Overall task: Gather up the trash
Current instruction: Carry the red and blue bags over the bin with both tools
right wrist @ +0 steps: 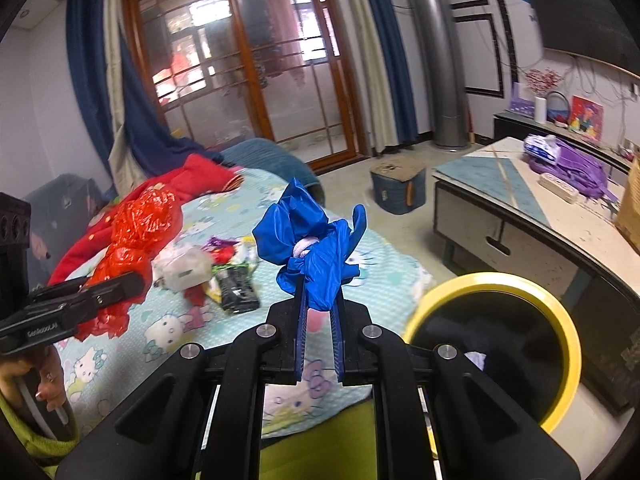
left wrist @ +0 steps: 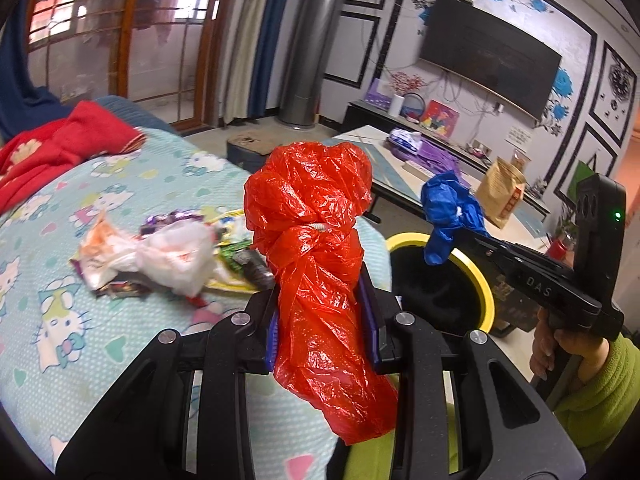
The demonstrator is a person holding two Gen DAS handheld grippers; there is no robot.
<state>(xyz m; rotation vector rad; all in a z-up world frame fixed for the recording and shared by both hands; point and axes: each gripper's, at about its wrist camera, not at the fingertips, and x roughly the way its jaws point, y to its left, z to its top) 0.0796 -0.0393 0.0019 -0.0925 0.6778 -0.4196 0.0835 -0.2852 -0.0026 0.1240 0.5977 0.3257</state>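
My left gripper (left wrist: 320, 292) is shut on a crumpled red plastic bag (left wrist: 316, 216), held up over the bed's edge. The same red bag (right wrist: 136, 232) shows at the left of the right wrist view. My right gripper (right wrist: 320, 300) is shut on a knotted blue plastic bag (right wrist: 310, 240); in the left wrist view that blue bag (left wrist: 448, 212) hangs above the bin's rim. The yellow-rimmed bin (right wrist: 560, 320) with a black liner stands on the floor beside the bed, to the right of both grippers. Several loose wrappers and a white bag (left wrist: 176, 252) lie on the bed.
The bed has a light blue cartoon-print sheet (left wrist: 80, 320) and a red blanket (left wrist: 52, 148) at its far end. A low table (right wrist: 500, 184) with a purple bag and a brown paper bag stands beyond the bin. A small stool (right wrist: 398, 188) sits on the floor.
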